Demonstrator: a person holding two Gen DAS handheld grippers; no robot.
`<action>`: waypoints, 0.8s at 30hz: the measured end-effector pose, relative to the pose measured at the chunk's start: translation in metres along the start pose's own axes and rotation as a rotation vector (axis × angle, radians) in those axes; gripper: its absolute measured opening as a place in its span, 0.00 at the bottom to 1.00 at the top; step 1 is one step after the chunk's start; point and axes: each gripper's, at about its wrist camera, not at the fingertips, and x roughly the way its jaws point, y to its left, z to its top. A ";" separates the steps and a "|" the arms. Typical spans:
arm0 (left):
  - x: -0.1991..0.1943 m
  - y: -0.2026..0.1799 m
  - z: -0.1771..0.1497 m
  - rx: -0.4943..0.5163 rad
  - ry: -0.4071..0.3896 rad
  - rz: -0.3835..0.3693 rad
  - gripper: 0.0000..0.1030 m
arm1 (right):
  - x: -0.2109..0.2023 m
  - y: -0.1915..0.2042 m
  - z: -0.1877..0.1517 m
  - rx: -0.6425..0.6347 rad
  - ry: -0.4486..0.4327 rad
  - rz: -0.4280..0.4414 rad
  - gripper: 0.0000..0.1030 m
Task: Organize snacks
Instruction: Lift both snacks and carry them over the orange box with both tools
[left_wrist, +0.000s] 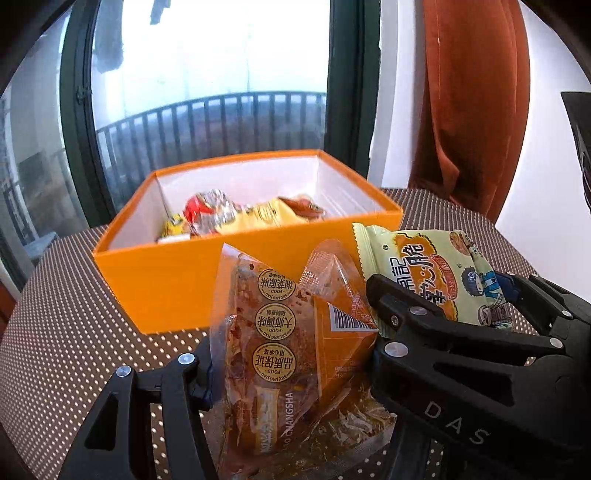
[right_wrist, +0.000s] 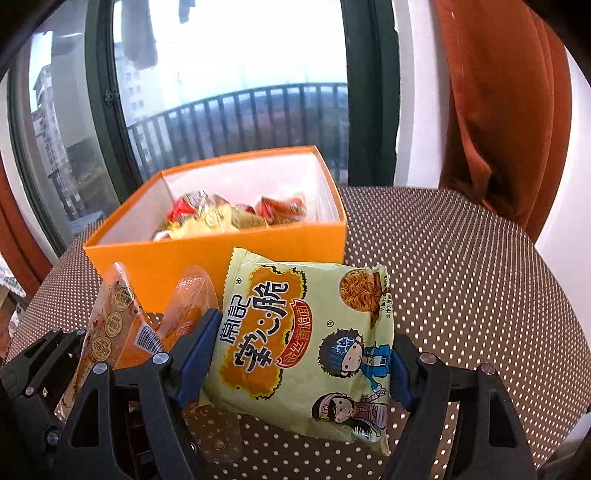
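An open orange box (left_wrist: 177, 280) (right_wrist: 184, 262) stands on the dotted table, with several snack packs (left_wrist: 236, 216) (right_wrist: 229, 214) inside. My left gripper (left_wrist: 291, 365) is shut on a clear orange pack of spicy snack (left_wrist: 273, 347), held just in front of the box's near wall; the pack also shows in the right wrist view (right_wrist: 118, 332). My right gripper (right_wrist: 299, 365) is shut on a pale green crispy noodle pack (right_wrist: 306, 343), held beside it to the right; in the left wrist view that pack (left_wrist: 428, 273) sits between the right gripper's black fingers (left_wrist: 406, 310).
The brown table with white dots (right_wrist: 461, 277) (left_wrist: 74, 332) stretches right of the box. A rust-coloured curtain (right_wrist: 506, 103) hangs at the back right. A dark-framed window (left_wrist: 351, 85) with a balcony railing is behind the box.
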 end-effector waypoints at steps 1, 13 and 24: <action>-0.003 0.001 0.004 -0.005 -0.010 0.001 0.61 | 0.002 -0.003 0.004 -0.003 -0.006 0.001 0.77; -0.026 0.009 0.051 -0.006 -0.138 0.045 0.61 | -0.021 0.009 0.044 -0.026 -0.131 0.037 0.77; -0.039 0.024 0.101 -0.027 -0.225 0.100 0.61 | -0.030 0.021 0.103 -0.093 -0.251 0.094 0.77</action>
